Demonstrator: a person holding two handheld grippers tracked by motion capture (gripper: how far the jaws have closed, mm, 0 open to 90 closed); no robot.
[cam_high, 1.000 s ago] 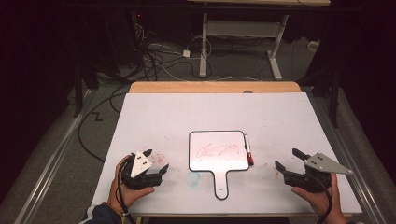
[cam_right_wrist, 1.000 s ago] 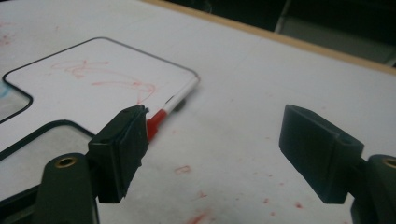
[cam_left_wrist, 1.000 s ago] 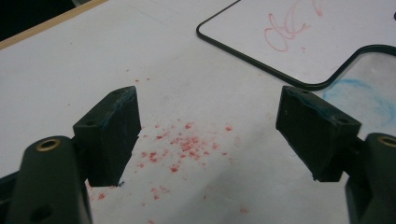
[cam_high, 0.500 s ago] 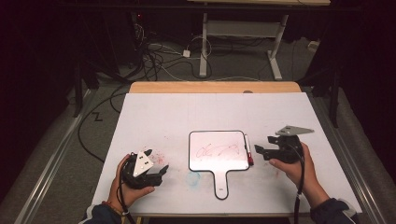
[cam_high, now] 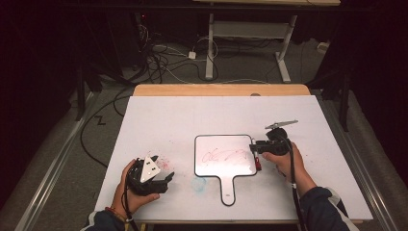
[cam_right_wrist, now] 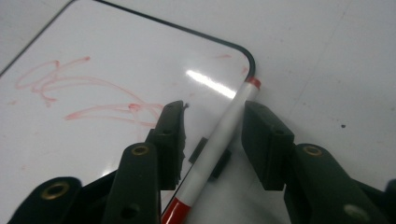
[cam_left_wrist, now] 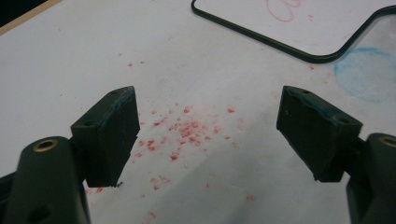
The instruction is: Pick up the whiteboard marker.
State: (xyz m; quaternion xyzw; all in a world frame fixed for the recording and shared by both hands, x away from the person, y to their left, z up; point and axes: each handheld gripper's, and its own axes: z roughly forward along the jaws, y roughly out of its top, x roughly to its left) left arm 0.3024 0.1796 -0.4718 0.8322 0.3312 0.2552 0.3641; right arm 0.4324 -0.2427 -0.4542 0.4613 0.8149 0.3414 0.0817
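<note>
**Right hand-held gripper straddling the marker at the whiteboard's edge**

The step in hand looked to be a pick-up of the marker (cam_right_wrist: 219,140), a white barrel with red ends that lay along the right edge of the small handled whiteboard (cam_high: 224,155). To do it well, the right hand-held gripper (cam_right_wrist: 212,135) needed to settle until both pads flanked the barrel evenly, then close squarely across it, not at a slant, so the round body would not roll or squirt out. The grip was best taken near the middle of the barrel, clear of the whiteboard's raised black rim, which could catch the inner jaw.

In the right gripper view the marker ran between the two jaws, which stood moderately apart with a gap on each side of the barrel; nothing was gripped. One jaw hung over the whiteboard's scribbled face, the other over the bare surface (cam_high: 159,120) beside it. The marker's far red tip lay just beside the whiteboard's rounded corner.

The left hand-held gripper (cam_left_wrist: 208,135) was well apart from the whiteboard, off its left side, jaws wide and empty above red flecks (cam_left_wrist: 184,128) on the surface.
</note>
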